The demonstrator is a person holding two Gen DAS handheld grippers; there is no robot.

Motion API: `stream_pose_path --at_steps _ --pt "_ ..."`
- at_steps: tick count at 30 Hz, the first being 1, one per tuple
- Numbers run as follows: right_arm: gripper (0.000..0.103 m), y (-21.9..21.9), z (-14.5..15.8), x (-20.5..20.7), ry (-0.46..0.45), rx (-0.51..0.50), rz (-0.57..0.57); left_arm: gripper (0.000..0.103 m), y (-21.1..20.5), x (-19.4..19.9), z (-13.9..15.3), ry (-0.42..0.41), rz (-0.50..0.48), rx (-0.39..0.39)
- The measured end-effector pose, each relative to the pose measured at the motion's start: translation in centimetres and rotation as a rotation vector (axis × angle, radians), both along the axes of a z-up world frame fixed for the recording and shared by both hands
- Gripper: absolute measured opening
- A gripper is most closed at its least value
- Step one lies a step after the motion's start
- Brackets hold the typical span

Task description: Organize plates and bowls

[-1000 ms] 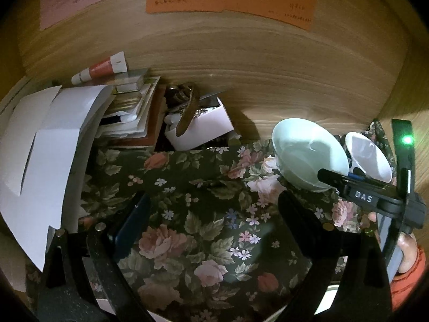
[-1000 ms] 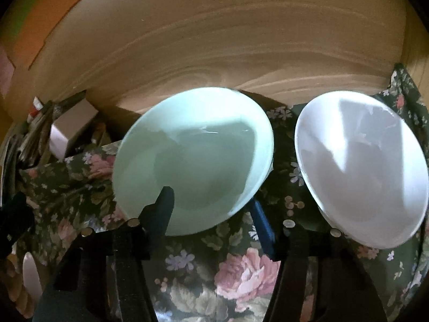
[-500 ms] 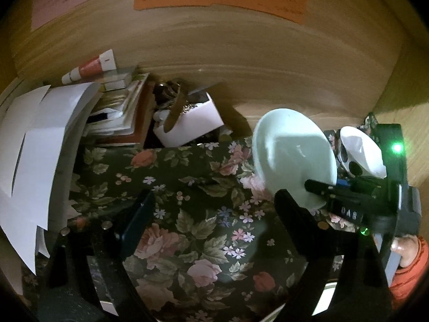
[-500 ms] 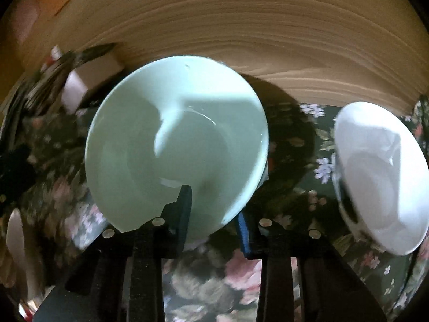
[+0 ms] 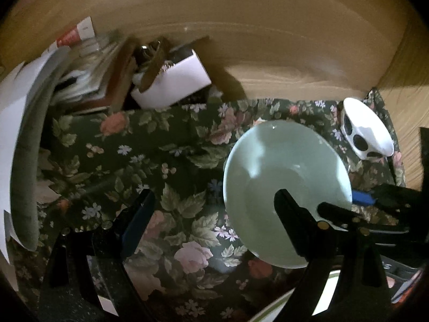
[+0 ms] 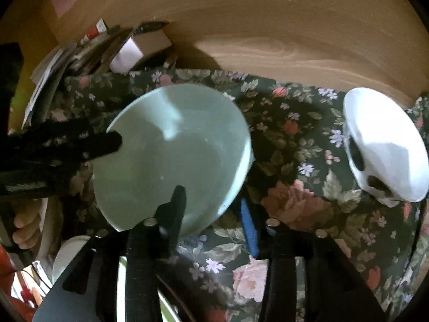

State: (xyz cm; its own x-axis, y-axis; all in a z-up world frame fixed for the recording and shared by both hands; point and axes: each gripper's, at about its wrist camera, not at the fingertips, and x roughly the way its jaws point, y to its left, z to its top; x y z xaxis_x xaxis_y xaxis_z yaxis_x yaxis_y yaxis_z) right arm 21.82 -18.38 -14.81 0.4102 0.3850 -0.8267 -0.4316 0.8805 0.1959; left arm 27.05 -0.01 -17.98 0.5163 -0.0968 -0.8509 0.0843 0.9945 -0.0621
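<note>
From the left wrist we see the left gripper [image 5: 213,196] held wide open over the floral cloth [image 5: 171,166] that covers the worktop. Nothing lies between its fingers, though the right-hand finger crosses in front of the pale green bowl [image 5: 281,166]. That bowl sits to the right of the middle of the cloth, tipped so that its inside faces us. At its right edge the right gripper [image 5: 340,202] reaches in from the side, with a black finger inside the bowl and the blue pad just outside the rim. Farther right, near the corner of the cloth, a white bowl with black spots [image 5: 367,131] is tilted too, well apart from the green one. Behind the cloth a white box [image 5: 174,80] leans beside a blurred stack of papers and books [image 5: 88,80], all against a wooden wall [image 5: 268,40]. At the bottom edge we make out a strip of a white plate with a green rim [image 5: 295,304]. From the right wrist, the right gripper's jaws are opening with the near rim of the green bowl between them. The black finger lies over the inside, and a dark gap shows between the blue pad and the outer wall. The tip of one left finger reaches the bowl's left rim, though we cannot tell whether it touches. The spotted bowl stands off to the right. At the lower left the fingers of a hand [image 6: 24,228] curl around the left gripper's handle.
</note>
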Motion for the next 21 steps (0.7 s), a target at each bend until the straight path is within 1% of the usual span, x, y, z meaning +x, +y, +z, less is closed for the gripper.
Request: stream_pose_path --at_steps 1,3,4,6,8,10,11,13,14,16,17,19,21 --pt "0.047 -0.4 0.3 -0.1 -0.012 0.013 -0.013 0.09 -0.2 0.1 -0.1 0.005 -0.001 0.004" --pt "0.048 -0.7 0.7 0.3 -0.025 0.034 -0.038 0.086 -0.5 0.2 -0.3 0.015 -0.005 0.011" --pt "0.048 0.6 0.8 1.5 -0.026 0.038 -0.05 0.084 -0.7 0.3 -0.5 0.019 -0.009 0.016" --pt "0.048 0.2 0.7 2.0 -0.024 0.049 -0.075 0.078 -1.4 0.4 -0.7 0.023 -0.022 0.031" --pt "0.048 0.8 0.0 4.4 -0.011 0.053 -0.091 0.075 -1.7 0.6 -1.0 0.027 -0.03 0.044" --pt "0.047 1.1 -0.9 4.9 0.011 0.067 -0.096 0.067 -2.0 0.7 -1.1 0.035 -0.038 0.048" --pt "0.046 1.2 -1.2 5.2 0.016 0.072 -0.098 0.065 -2.0 0.7 -1.2 0.041 -0.042 0.048" --pt "0.036 1.2 -1.6 5.3 0.033 0.083 -0.1 0.057 -2.1 0.9 -1.4 0.056 -0.044 0.042" --pt "0.034 1.2 -1.9 5.4 0.043 0.093 -0.099 0.055 -2.2 1.1 -1.6 0.063 -0.045 0.042" --pt "0.031 1.3 -2.5 5.8 0.052 0.103 -0.102 0.046 -2.1 1.3 -2.0 0.084 -0.045 0.03" --pt "0.03 1.4 -2.7 5.9 0.051 0.103 -0.103 0.043 -2.0 1.4 -2.1 0.094 -0.045 0.024" --pt "0.024 1.5 -2.8 5.8 0.054 0.107 -0.097 0.034 -2.1 1.7 -2.5 0.109 -0.047 0.013" --pt "0.021 1.7 -2.9 5.8 0.058 0.117 -0.088 0.029 -2.4 1.9 -2.8 0.116 -0.051 0.003"
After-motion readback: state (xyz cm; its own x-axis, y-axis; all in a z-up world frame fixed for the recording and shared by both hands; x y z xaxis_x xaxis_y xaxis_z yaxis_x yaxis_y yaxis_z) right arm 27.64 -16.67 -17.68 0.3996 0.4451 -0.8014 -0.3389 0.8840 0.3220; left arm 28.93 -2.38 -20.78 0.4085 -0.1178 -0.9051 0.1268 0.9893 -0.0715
